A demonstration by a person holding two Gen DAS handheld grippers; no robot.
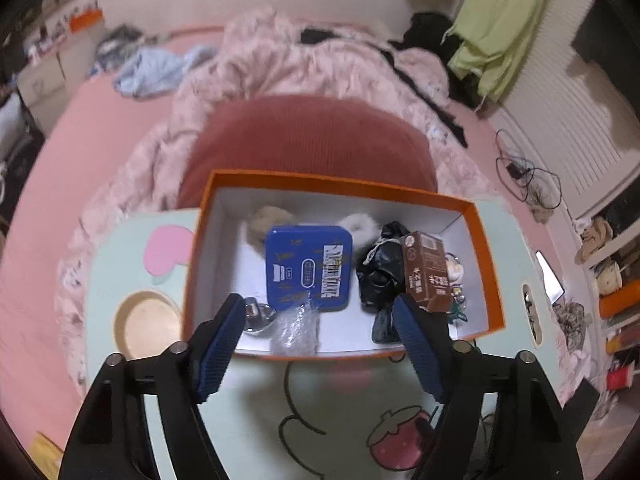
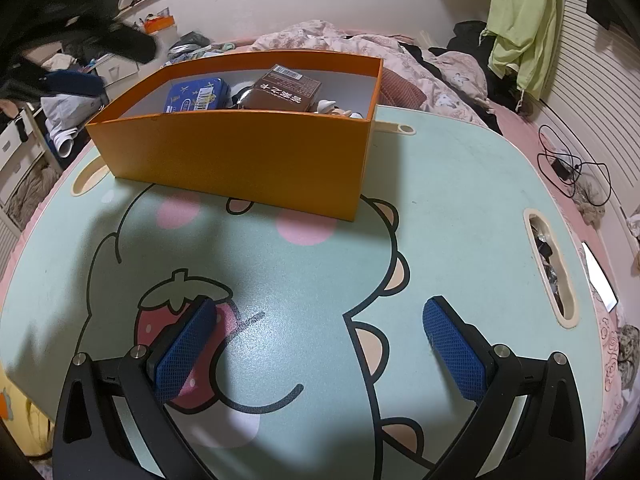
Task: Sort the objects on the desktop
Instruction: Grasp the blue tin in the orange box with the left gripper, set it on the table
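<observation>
An orange box (image 1: pixel 486 248) with a white inside stands at the far side of the mint cartoon-print table (image 2: pixel 460 200). In it lie a blue tin (image 1: pixel 308 266), a brown carton (image 1: pixel 426 272), a crumpled black bag (image 1: pixel 378 268), clear plastic wrap (image 1: pixel 296 328), a shiny silver piece (image 1: pixel 258 316) and two fluffy balls at the back. My left gripper (image 1: pixel 318 304) hovers open over the box's near edge, its blue pads touching nothing. My right gripper (image 2: pixel 320 306) is wide open above the bare table, well short of the orange box (image 2: pixel 240 148).
A round cup recess (image 1: pixel 146 322) sits left of the box, and a long slot (image 2: pixel 550 268) holding small items is at the table's right edge. Behind lie a red cushion (image 1: pixel 308 136) and a bed with pink bedding. Black cables (image 2: pixel 572 172) trail at the right.
</observation>
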